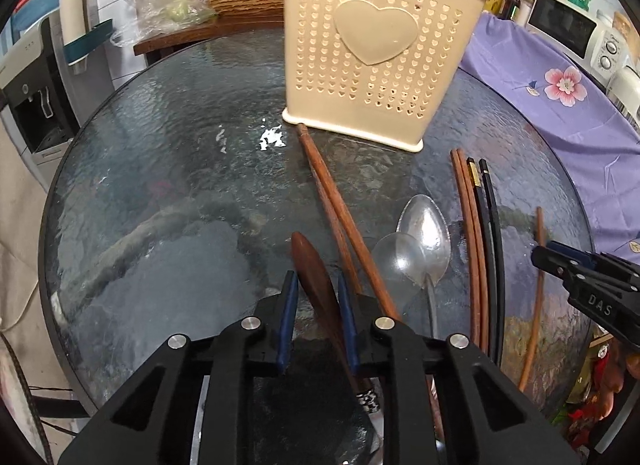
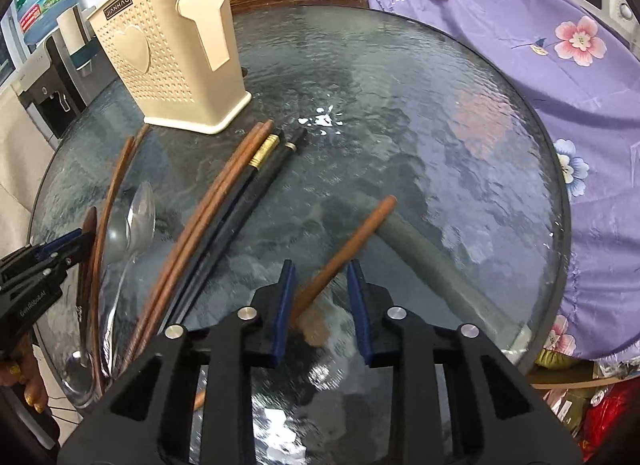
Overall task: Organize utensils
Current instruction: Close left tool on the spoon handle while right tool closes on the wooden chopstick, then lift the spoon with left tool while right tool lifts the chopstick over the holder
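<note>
Round glass counter, textured top. Cream perforated utensil holder stands upright toward the far side, heart emblem facing the left wrist camera.

Left hand-held gripper: blue pads on either side of a dark wooden utensil, a narrow gap showing on each side; I cannot tell whether it is pinched or only bracketed. The utensil lies on the glass, pointing away toward the holder.

Just right of it: a pair of brown wooden chopsticks, far tips close to the holder's base. Next over, a metal spoon with a clear plastic spoon overlapping its bowl. Further right, a bundle of two brown and two black chopsticks, lying side by side.

Right hand-held gripper: fingers spread apart, released, straddling a single brown chopstick that lies diagonally on the glass, apart from the bundle.

Purple floral cloth drapes beside the counter.
</note>
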The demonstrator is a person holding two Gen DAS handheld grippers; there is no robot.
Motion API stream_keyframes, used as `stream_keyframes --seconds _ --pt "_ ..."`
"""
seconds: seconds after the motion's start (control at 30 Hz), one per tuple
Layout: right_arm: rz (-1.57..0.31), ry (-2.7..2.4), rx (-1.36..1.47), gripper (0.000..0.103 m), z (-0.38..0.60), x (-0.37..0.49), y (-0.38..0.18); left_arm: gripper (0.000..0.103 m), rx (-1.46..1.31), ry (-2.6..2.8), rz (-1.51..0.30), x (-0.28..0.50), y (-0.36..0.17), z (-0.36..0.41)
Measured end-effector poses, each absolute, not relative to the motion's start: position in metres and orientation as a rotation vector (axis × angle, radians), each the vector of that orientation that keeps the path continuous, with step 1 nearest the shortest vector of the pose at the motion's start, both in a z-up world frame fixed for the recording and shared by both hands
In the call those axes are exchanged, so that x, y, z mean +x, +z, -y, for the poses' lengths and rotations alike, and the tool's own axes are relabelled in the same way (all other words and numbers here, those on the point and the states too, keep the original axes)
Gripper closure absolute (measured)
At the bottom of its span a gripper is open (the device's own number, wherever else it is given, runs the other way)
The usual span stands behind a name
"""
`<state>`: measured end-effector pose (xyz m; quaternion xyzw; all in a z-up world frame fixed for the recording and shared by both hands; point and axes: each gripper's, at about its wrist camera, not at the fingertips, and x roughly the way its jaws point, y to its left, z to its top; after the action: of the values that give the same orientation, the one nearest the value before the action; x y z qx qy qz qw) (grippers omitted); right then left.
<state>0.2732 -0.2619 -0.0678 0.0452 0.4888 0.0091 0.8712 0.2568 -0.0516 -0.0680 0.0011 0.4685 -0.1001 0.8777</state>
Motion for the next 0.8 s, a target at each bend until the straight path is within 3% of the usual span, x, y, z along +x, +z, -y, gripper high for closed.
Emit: stream_keyframes --seconds 0.47,0.6,0.8 --pt "-1.045 0.08 0.119 0.087 0.255 0.304 -0.067 0.088 -0.012 -0.238 -0.987 0.27 -0.068 0.062" --pt "-1.05 0.097 0.167 0.094 0.263 0.313 -0.067 0.088 -0.024 -0.247 -0.969 0.271 -0.061 0.061" --pt "-1.05 0.158 0.25 0.095 0.272 0.326 -0.066 0.088 -0.042 -0.261 -0.915 0.269 -0.041 0.058"
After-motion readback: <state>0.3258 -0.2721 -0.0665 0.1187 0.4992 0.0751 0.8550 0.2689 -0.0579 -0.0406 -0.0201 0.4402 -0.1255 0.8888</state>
